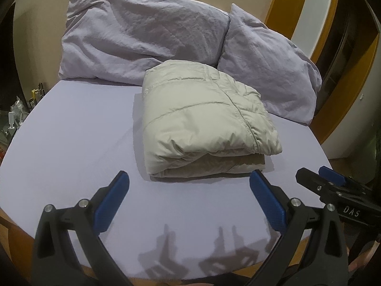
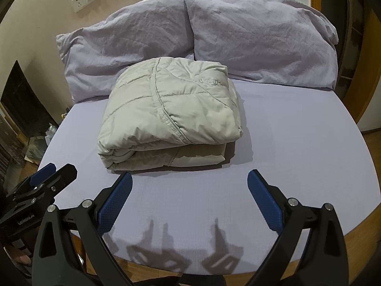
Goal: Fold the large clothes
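Both the left gripper (image 1: 189,178) and right gripper (image 2: 190,178) are held spread apart, nothing gripped, above the bed (image 1: 71,131). Just beyond them, a folded pale puffer jacket (image 1: 204,116) is laid before two pillows (image 1: 142,38).

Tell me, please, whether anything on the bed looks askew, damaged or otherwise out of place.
Nothing stands out. The padded jacket lies folded into a compact bundle on the sheet, in front of two rumpled pillows. Both tools, left and right, are open and clear of it.
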Action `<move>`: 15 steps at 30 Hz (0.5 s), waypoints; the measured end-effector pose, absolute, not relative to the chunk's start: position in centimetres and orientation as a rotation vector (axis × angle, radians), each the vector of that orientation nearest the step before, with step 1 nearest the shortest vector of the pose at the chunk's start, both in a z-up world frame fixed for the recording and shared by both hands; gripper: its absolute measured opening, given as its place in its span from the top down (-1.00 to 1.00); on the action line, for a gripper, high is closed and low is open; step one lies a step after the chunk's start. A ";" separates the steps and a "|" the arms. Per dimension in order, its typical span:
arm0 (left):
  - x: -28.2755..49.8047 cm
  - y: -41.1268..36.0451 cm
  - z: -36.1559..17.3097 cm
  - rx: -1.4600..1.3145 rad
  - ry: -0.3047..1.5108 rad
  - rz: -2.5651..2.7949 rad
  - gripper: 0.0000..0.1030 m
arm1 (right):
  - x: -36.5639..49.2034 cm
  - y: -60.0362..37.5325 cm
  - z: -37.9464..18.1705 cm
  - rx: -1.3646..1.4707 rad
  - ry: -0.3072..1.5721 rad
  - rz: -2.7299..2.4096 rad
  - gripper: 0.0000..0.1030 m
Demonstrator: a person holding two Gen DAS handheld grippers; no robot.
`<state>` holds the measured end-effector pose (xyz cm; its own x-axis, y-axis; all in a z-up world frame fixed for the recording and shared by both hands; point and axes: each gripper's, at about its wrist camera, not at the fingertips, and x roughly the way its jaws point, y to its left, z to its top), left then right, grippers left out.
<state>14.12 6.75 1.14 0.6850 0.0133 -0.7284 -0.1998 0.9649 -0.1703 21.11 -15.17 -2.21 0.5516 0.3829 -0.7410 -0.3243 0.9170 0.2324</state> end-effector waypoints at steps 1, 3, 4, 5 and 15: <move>14.0 6.7 1.2 -0.244 0.807 0.123 -0.96 | 21.1 -15.2 -2.1 0.071 0.893 0.422 -0.92; 13.9 6.7 1.4 -0.242 0.802 0.124 -0.96 | 21.0 -15.1 -2.0 0.072 0.889 0.425 -0.92; 13.9 6.7 1.4 -0.241 0.799 0.124 -0.96 | 21.0 -15.1 -2.0 0.073 0.886 0.427 -0.92; 13.9 6.7 1.5 -0.240 0.796 0.123 -0.96 | 21.0 -15.1 -1.9 0.074 0.884 0.428 -0.92; 14.1 6.2 1.7 -0.239 0.791 0.105 -0.96 | 21.1 -15.4 -1.9 0.085 0.883 0.423 -0.92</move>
<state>14.07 6.22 1.69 0.7000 0.0043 -0.7142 -0.1823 0.9679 -0.1728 21.08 -15.36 -1.86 0.5580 0.3923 -0.7313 -0.3235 0.9143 0.2437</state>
